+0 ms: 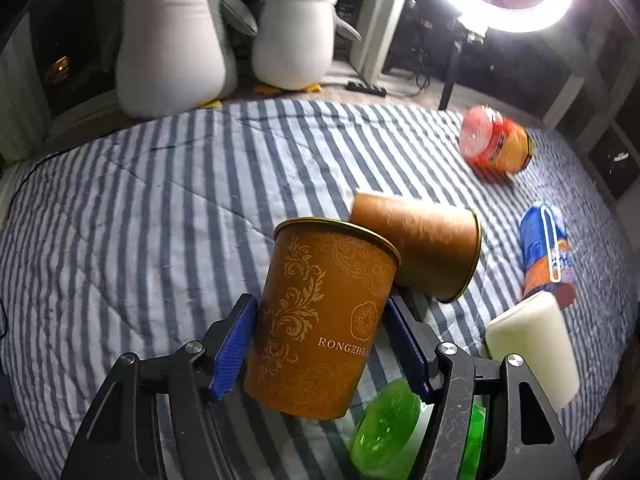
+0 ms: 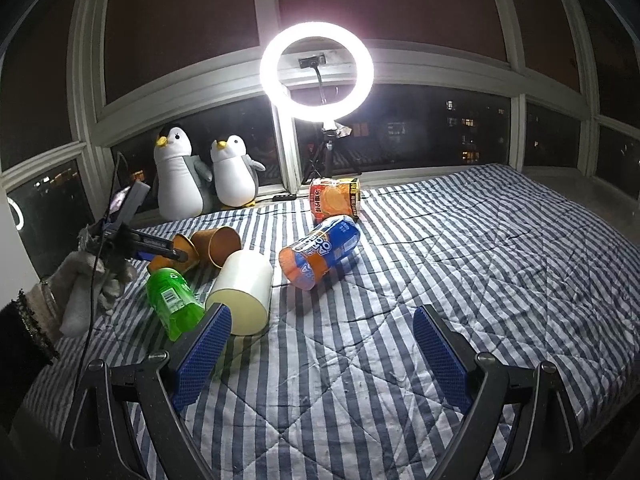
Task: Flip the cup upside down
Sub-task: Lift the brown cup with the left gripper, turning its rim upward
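The left gripper [image 1: 320, 344] is clamped on the ornate brown cup [image 1: 320, 320] — its blue pads press both sides, and the cup is lifted clear of the striped bed [image 1: 140, 200], rim away from the camera. A plain brown cup [image 1: 424, 248] lies on its side just behind it, near a green bottle [image 1: 384, 428] and a white cup [image 1: 532, 344]. The right gripper [image 2: 320, 356] hangs wide and empty over the bed — well apart from the cluster.

the green bottle [image 1: 384, 428] lies partly hidden behind the left tool [image 1: 320, 344].
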Available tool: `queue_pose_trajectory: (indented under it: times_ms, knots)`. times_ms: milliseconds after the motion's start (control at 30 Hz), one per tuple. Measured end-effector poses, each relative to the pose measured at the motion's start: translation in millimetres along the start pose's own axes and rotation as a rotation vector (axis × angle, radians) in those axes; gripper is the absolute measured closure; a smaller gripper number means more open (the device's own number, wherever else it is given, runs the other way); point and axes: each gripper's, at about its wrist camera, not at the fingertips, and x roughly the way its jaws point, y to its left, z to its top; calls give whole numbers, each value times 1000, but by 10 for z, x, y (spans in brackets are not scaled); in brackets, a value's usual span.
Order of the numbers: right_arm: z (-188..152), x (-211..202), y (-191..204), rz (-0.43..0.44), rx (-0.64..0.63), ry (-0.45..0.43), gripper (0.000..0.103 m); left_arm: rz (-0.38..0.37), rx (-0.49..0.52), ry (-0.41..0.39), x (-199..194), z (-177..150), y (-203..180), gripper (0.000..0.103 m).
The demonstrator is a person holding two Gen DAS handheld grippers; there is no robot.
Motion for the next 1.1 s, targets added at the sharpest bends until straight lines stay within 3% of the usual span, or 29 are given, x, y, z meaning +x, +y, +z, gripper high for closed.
queue_pose_trajectory:
  times_ms: [300, 567, 867, 1100]
  knots:
    - [-8, -2, 31, 15, -6, 1, 13, 2, 52, -82, -776, -311, 66, 34]
    - [-63, 7, 43, 31, -4, 11, 13, -57, 275, -79, -1214, -1046, -694, 33]
    - [-121, -133, -32, 9, -2, -7, 13, -172, 471, -20, -1092, -1491, -1729, 33]
    - [-177, -229, -213, -17, 26, -8, 13, -204, 523, 52, -637, -1625, -2151, 33]
